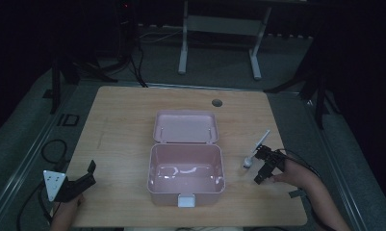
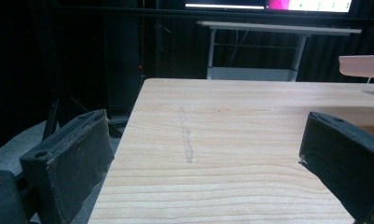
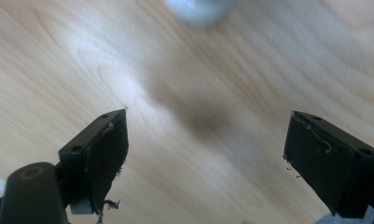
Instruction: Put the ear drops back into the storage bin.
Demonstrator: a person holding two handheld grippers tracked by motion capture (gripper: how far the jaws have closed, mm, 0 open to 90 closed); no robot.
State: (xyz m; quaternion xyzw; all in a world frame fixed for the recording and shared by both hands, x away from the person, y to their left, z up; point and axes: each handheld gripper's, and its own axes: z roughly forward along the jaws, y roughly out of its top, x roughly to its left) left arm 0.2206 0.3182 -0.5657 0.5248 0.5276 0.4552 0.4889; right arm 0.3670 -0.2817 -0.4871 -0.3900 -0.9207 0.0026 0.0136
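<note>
A: The right tongs (image 1: 263,156) sit on the right side of the tabletop (image 1: 123,139), jaws spread wide with bare wood between them in the right gripper view. They pinch nothing.

B: And the white thing by them?

A: A white tool (image 1: 255,150), maybe a brush or spoon, too small to tell. It lies on the wood just left of the right tongs, its handle angled toward the far right and its round end nearer the box (image 1: 186,175). Whether the tongs touch it I cannot tell from above. In the right gripper view a pale, blurred blob (image 3: 199,8) sits at the top edge, cut off, beyond the jaws and not between them.

B: The left tongs?

A: The left tongs (image 1: 87,174) are at the near left corner, held by a hand (image 1: 65,211) that the bottom edge cuts off. Their jaws are also spread, holding nothing, with empty wood ahead in the left gripper view.

B: And the box?

A: Pink, in the middle of the tabletop, with its lid (image 1: 186,127) laid open toward the far side. It has a white latch (image 1: 186,200) on its near wall. The inside looks empty apart from glare. In the left gripper view a pink edge (image 2: 362,65) pokes in at the right, cut off.
</note>
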